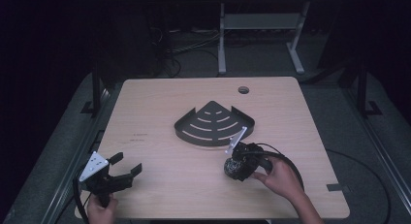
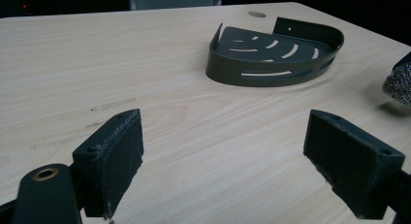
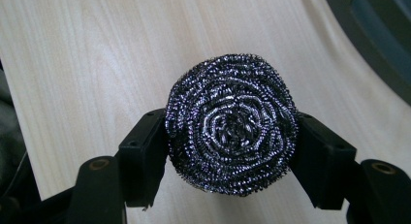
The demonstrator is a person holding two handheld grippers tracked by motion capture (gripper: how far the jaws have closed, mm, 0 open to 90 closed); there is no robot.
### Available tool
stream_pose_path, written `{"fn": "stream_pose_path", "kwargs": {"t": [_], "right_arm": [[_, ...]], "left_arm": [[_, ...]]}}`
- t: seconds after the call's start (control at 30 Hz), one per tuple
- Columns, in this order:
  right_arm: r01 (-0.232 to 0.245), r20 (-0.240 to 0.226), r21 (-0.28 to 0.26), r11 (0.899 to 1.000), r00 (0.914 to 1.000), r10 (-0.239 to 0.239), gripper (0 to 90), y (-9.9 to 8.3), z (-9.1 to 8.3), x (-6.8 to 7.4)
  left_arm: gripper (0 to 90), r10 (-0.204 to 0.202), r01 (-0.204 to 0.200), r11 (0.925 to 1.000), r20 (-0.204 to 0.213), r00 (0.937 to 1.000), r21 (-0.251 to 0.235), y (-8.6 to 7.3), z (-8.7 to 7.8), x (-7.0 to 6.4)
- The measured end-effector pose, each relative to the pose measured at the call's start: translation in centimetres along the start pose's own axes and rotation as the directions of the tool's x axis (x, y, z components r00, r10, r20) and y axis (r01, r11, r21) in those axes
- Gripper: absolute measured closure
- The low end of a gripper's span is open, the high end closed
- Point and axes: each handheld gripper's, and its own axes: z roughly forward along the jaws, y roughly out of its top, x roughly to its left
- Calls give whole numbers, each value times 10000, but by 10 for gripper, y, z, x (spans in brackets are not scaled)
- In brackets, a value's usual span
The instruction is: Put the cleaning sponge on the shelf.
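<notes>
While dark floor, cables and a frame surround the pale wooden table (image 1: 145,107), we grip a steel scourer (image 3: 231,122) with our right gripper (image 1: 237,163), clenched on both sides, just near of the dark slotted corner shelf (image 1: 213,123). Our left gripper (image 1: 118,173) gapes empty, near left. Up close we see the scourer's coiled spiral.

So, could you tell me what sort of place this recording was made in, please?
Probably a lab or test workspace, not a home: a bare wooden table with a cable hole, a dark unlit room, loose cables on the floor, and another metal-framed bench behind.
</notes>
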Motion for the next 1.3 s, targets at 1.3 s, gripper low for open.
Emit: {"fn": "stream_pose_path", "kwargs": {"t": [1.3], "right_arm": [[257,142,-385,9989,9996,-252,337,57,-31,-31]], "left_arm": [[137,-117,117,9999,44,9999,-64,-1,0,0]]}}
